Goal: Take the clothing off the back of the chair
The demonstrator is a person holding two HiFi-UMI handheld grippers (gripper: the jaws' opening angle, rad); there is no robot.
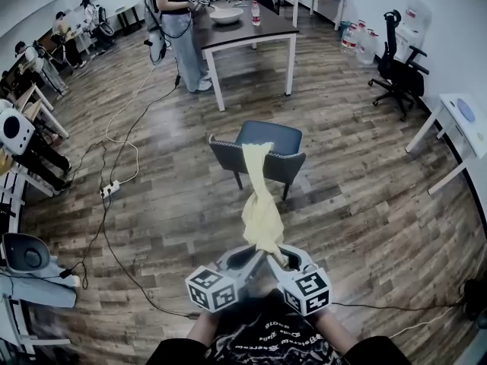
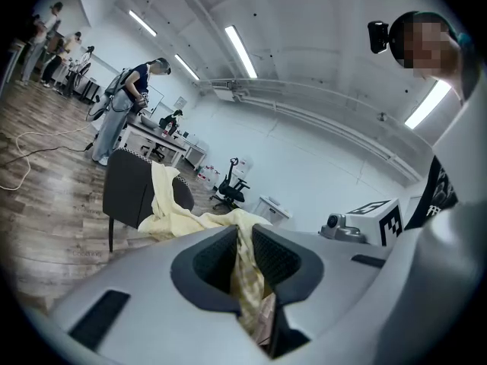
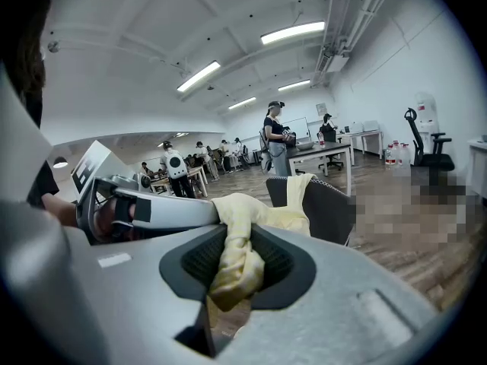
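A pale yellow garment [image 1: 261, 204] stretches from the back of a dark grey chair [image 1: 268, 152] toward me. Its far end still lies over the chair's backrest. My left gripper [image 1: 257, 255] is shut on the near end of the cloth, which is bunched between its jaws in the left gripper view, garment [image 2: 245, 272]. My right gripper [image 1: 277, 258] sits right beside it and is shut on the same bunch, garment [image 3: 236, 261]. In the right gripper view the chair [image 3: 327, 207] stands just ahead with the cloth hanging over it.
A dark table [image 1: 243, 27] with a bowl and a bottle stands behind the chair, a person [image 1: 179, 21] beside it. Cables and a power strip [image 1: 110, 188] lie on the wood floor at left. An office chair [image 1: 399, 67] and a white desk [image 1: 460, 124] stand at right.
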